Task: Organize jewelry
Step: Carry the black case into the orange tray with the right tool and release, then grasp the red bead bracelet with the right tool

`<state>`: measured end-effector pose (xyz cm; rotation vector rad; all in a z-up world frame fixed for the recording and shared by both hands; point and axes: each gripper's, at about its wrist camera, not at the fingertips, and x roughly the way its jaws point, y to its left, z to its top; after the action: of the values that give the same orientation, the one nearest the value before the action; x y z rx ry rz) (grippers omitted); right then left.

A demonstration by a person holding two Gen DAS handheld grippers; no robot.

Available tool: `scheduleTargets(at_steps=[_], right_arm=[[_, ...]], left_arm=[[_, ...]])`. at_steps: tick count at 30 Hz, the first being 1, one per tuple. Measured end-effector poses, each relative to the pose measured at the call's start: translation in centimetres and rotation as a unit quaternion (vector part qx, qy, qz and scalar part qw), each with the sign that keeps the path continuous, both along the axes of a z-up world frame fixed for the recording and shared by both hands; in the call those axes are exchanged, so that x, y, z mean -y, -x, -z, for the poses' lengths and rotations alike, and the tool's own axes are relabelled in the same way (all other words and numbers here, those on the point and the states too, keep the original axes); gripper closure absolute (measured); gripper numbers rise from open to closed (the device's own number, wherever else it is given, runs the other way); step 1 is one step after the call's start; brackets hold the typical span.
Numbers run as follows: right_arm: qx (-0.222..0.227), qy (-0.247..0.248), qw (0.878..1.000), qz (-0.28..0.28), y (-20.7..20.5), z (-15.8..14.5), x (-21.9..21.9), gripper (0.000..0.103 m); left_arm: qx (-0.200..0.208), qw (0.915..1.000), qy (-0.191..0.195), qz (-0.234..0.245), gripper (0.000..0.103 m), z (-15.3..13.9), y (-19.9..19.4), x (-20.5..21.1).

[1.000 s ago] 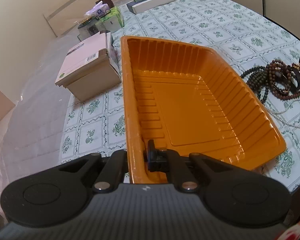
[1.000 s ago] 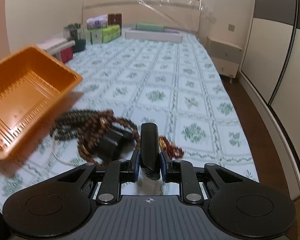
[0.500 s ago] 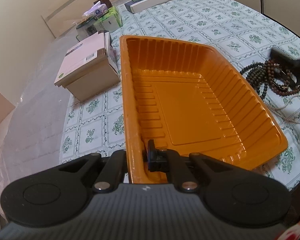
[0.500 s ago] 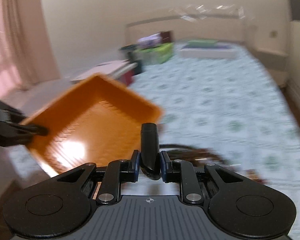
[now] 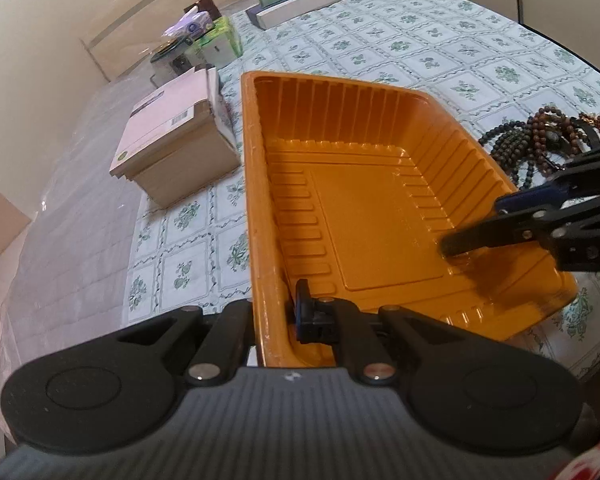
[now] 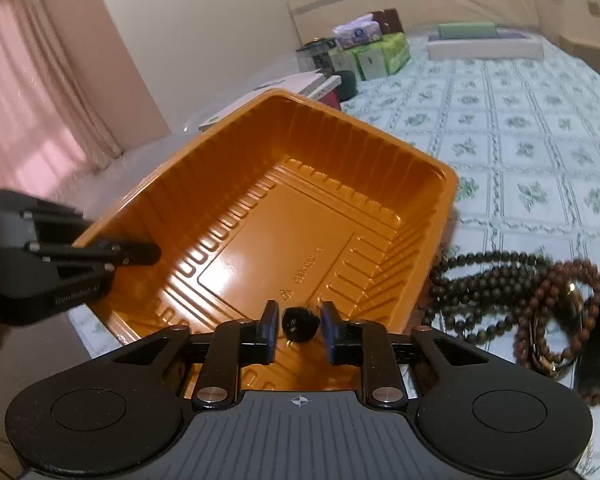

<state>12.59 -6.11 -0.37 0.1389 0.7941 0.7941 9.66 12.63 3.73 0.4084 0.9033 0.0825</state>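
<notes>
one ribbed orange tray (image 5: pixel 360 216) mid-frame, left claw (image 5: pixel 276 316) clamped on its rim; right claw (image 6: pixel 298 330) opening around one small black thing (image 6: pixel 299 322).

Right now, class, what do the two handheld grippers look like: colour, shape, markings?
Both are matte black. The left gripper and right gripper each have a ribbed grey body with a small crosshair mark, two round lobes, silver rivets on linkage bars, and blue-edged fingers.

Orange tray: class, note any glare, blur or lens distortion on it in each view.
Right wrist view: bright glare patches on the orange tray's ribbed floor, the beads slightly motion-blurred. Left wrist view: sharp, evenly lit, tray rim bowed by fisheye.
</notes>
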Motion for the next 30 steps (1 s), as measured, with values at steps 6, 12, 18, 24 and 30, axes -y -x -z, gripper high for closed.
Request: scheduleTargets(at_steps=[6, 12, 18, 24, 30], right_arm=[[0.035, -0.001, 0.997, 0.062, 0.6, -1.3, 4.7, 0.054], [0.068, 0.053, 0.982, 0.165, 1.2, -1.0, 12.0, 0.054], [0.067, 0.105, 0.964, 0.236, -0.2, 0.6, 19.1, 0.054], [0.052, 0.134, 0.962, 0.234, -2.6, 2.3, 20.8, 0.055], [0.044, 0.139, 0.967, 0.21, -4.5, 4.2, 19.5, 0.065]], left_arm=[[0.0, 0.9998, 0.009, -0.016, 0.099, 0.2, 0.6, -0.6], [0.0, 0.9996, 0.005, -0.028, 0.099, 0.0, 1.1, -1.5], [0.001, 0.9994, 0.003, -0.035, 0.099, 0.0, 1.4, -1.8], [0.0, 0.9992, -0.001, -0.039, 0.099, 0.0, 1.4, -1.6], [-0.003, 0.9992, -0.002, -0.041, 0.099, 0.1, 1.3, -1.6]])
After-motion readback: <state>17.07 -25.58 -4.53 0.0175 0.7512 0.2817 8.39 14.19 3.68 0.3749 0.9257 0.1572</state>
